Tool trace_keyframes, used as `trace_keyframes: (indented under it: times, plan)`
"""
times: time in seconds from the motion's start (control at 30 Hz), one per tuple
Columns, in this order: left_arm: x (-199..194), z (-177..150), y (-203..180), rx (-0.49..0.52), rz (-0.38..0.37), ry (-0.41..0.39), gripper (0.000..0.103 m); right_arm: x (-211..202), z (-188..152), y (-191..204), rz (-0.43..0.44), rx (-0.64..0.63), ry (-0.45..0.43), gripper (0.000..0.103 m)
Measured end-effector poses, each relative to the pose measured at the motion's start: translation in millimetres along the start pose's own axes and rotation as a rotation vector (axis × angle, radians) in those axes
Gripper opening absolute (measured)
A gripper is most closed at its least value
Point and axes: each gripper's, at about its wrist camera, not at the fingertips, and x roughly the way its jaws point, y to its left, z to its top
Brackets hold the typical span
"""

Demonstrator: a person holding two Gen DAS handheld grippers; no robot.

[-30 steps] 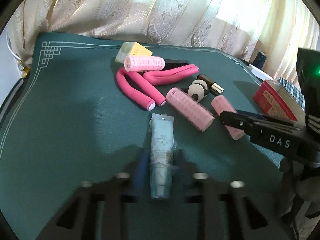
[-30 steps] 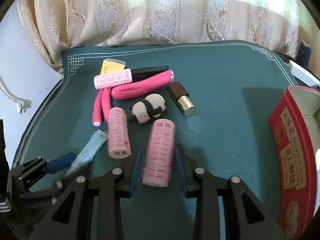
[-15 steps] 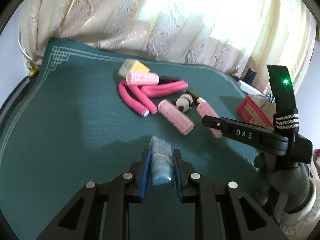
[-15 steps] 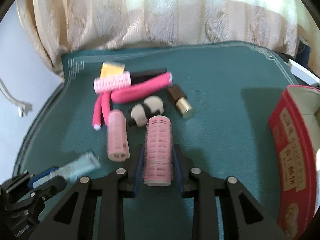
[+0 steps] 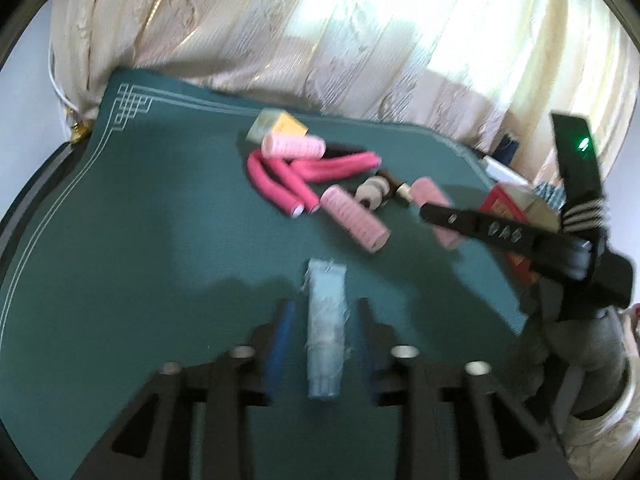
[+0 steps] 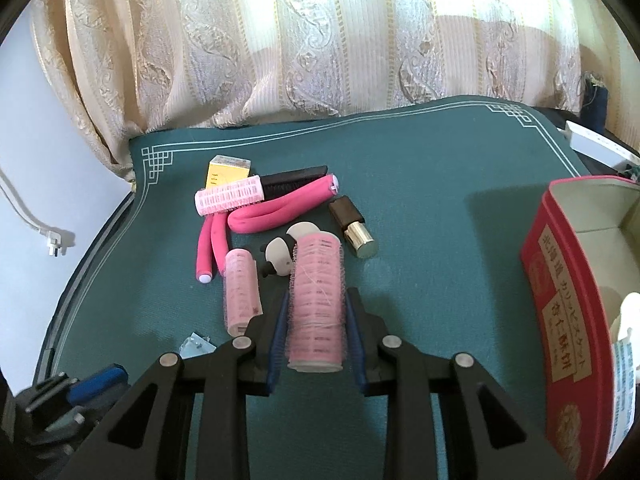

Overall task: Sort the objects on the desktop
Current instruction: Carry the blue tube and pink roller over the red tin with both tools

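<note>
A cream patterned curtain (image 6: 320, 40) hangs behind the green mat (image 6: 420, 200) with its white line border, and a white cable with a plug (image 6: 52, 242) dangles against the pale wall (image 6: 48, 160).

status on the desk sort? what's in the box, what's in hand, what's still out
Early. The red box shows only a white item inside. In hand: the right gripper is clamped on a pink roller; the left gripper jaws are opening around the pale blue tube. Still on the green mat: two more rollers, pink foam rods, comb, lipstick, panda toy, yellow box.
</note>
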Motion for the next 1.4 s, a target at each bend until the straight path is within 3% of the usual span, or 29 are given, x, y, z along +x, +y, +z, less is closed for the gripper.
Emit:
trace_keyframes:
  times: [0.03, 0.2, 0.3, 0.33, 0.5, 0.8, 1.13, 1.4]
  plan:
    - [2, -3, 0, 0.002, 0.015, 0.007, 0.058, 0, 0, 0, 0.002, -0.001, 0.003, 0.030]
    - [10, -12, -3, 0.022, 0.013, 0.035, 0.058, 1, -2, 1, 0.007, -0.005, 0.007, 0.030]
    - [20, -15, -9, 0.060, 0.020, 0.064, 0.025, 1, -2, 1, 0.007, -0.004, 0.006, 0.030]
    - [19, -14, -9, 0.060, 0.006, 0.055, 0.022, 1, -2, 1, 0.006, -0.004, 0.004, 0.030]
    - [9, -13, -11, 0.049, -0.013, 0.020, 0.022, -7, 1, -2, 0.008, 0.010, -0.027, 0.030]
    - [-43, 8, -30, 0.088, -0.037, -0.120, 0.022, -31, 7, -9, 0.033, 0.059, -0.134, 0.030]
    - [-58, 19, -70, 0.161, -0.094, -0.159, 0.022, -99, -6, -26, 0.006, 0.088, -0.269, 0.030]
    - [-53, 22, -119, 0.218, -0.169, -0.160, 0.022, -144, -32, -70, -0.058, 0.154, -0.291, 0.030]
